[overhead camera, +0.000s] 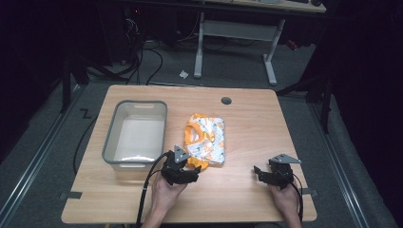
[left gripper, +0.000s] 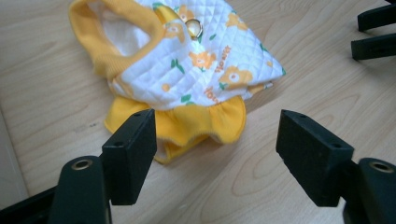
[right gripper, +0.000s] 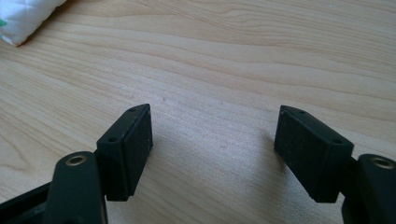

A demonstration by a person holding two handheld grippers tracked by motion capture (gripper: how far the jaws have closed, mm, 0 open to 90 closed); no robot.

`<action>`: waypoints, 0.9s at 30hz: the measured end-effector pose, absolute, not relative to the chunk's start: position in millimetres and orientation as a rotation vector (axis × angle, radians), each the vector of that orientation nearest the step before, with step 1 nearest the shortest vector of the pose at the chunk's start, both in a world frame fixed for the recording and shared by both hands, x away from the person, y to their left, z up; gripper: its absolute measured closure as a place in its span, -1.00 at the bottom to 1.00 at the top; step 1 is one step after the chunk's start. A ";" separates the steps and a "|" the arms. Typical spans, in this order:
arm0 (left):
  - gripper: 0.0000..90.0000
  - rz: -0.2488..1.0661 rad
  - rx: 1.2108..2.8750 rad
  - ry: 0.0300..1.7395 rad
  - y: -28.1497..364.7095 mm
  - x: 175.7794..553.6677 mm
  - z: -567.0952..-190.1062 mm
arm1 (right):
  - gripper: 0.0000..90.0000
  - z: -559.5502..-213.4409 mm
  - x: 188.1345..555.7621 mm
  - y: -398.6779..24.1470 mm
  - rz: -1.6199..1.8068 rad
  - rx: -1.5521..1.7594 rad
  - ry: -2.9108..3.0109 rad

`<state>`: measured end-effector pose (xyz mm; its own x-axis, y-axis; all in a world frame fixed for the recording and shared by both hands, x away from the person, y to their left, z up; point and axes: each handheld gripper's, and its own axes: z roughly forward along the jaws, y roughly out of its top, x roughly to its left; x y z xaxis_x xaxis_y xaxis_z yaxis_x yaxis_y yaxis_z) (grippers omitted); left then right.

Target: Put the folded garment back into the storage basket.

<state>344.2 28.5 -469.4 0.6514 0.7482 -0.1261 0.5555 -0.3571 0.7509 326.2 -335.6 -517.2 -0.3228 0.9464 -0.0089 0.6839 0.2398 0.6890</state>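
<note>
A small quilted garment (overhead camera: 205,140), white with orange flower print and yellow trim, lies folded in the middle of the wooden table (overhead camera: 252,128). My left gripper (overhead camera: 194,174) hovers just off its near yellow hem, jaws open and empty. In the left gripper view the garment (left gripper: 205,65) lies ahead of the open left gripper (left gripper: 217,140), its ruffled yellow hem nearest the jaws and a small metal ring near its collar. My right gripper (overhead camera: 258,174) stands open near the front right, over bare wood. In the right gripper view the right gripper (right gripper: 212,140) holds nothing, and a garment corner (right gripper: 23,18) shows at the top left.
A grey plastic bin (overhead camera: 110,137), with nothing in it, stands on the table left of the garment. A round cable hole (overhead camera: 226,100) sits near the far edge. Beyond the table are a white desk frame (overhead camera: 235,28) and floor cables (overhead camera: 142,61).
</note>
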 end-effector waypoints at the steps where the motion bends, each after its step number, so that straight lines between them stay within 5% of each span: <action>1: -0.36 0.303 2.060 1.011 28.5 344.2 -469.4 | -0.38 -517.2 326.3 -335.7 0.828 1.490 2.093; 27: -0.48 0.346 2.064 1.176 5.4 402.5 -461.0 | -0.37 -517.2 326.1 -335.7 0.829 1.485 2.095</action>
